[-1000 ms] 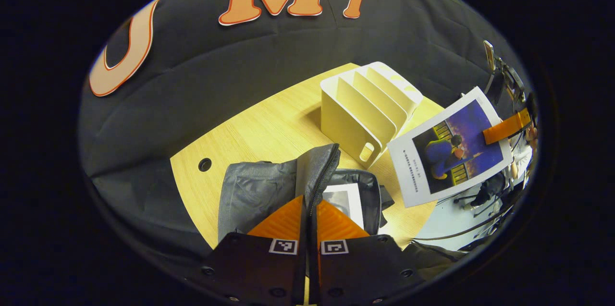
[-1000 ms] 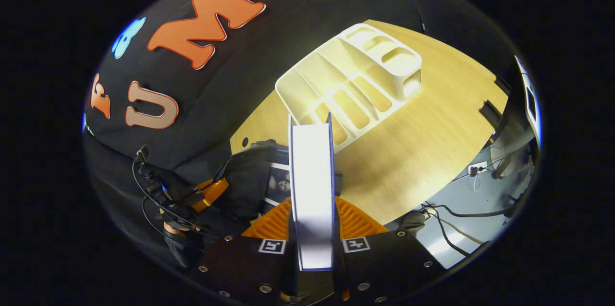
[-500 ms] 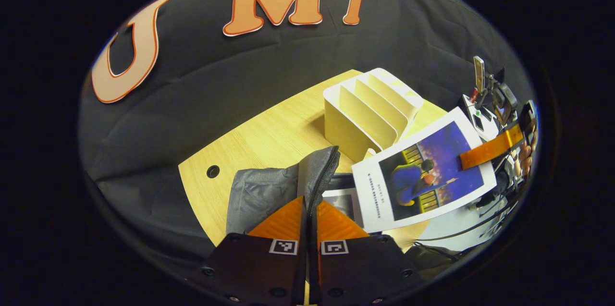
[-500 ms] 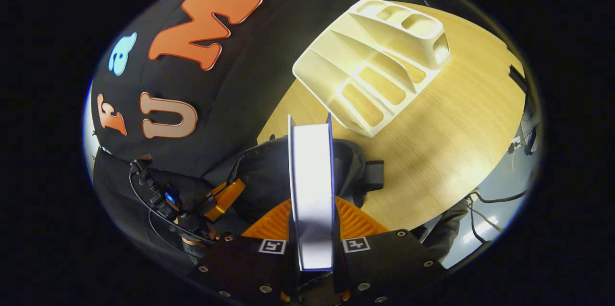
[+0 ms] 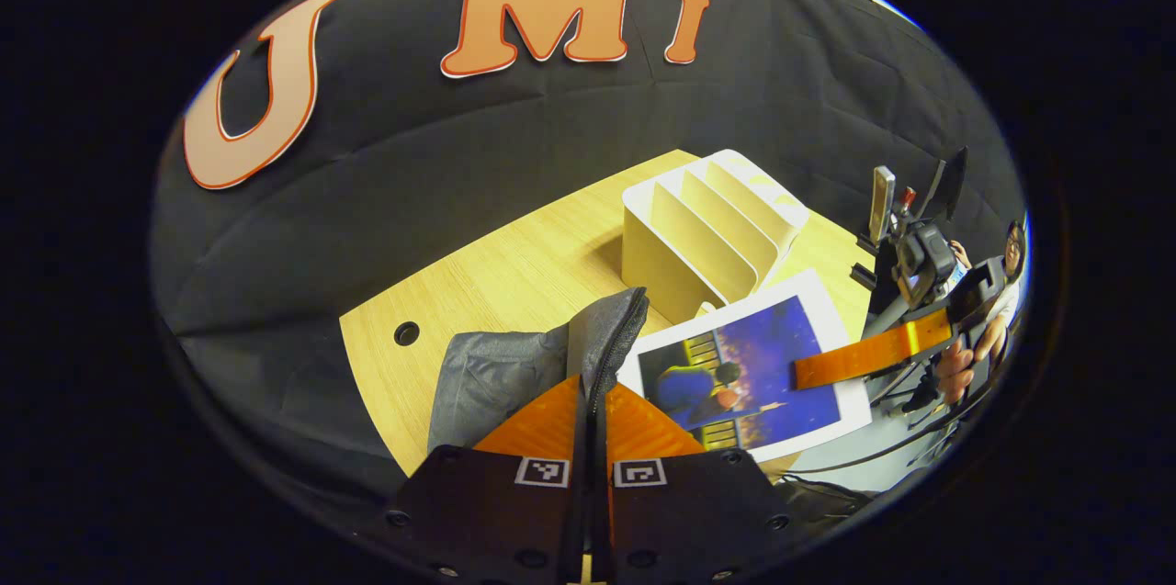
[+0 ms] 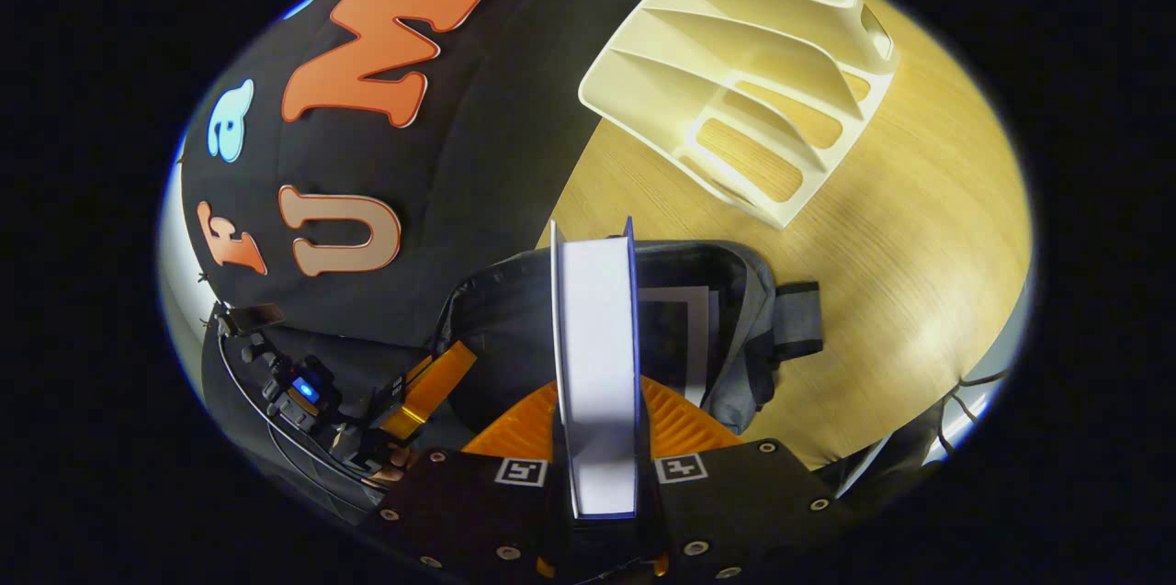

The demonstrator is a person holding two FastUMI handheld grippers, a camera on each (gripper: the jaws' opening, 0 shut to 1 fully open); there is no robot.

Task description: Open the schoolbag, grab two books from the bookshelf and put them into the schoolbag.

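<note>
In the left gripper view, the left tool (image 5: pixel 591 401) has its fingers pressed together on the zippered edge of the grey schoolbag (image 5: pixel 496 369), pinching the flap and holding it raised above the wooden surface (image 5: pixel 514 264). Just beside that flap, a book (image 5: pixel 744 369) with a white border and a blue cover picture lies tilted over the bag's mouth. The right tool (image 5: pixel 827 366) reaches in from the right and is clamped on the book's edge, with a hand (image 5: pixel 960 365) behind it. The cream bookshelf (image 5: pixel 707 231) stands on the surface beyond the bag, its slots showing no books.

In the right gripper view, the right tool (image 6: pixel 595 401) grips the same book (image 6: pixel 595 355) edge-on between both fingers, the pale page block pointing down into the open schoolbag (image 6: pixel 735 328). Inside the bag, another book (image 6: pixel 684 328) with a white border already lies flat. The left tool (image 6: pixel 439 376) shows at the bag's left rim. The bookshelf (image 6: pixel 735 98) sits near the bag, farther along the surface (image 6: pixel 919 245).
</note>
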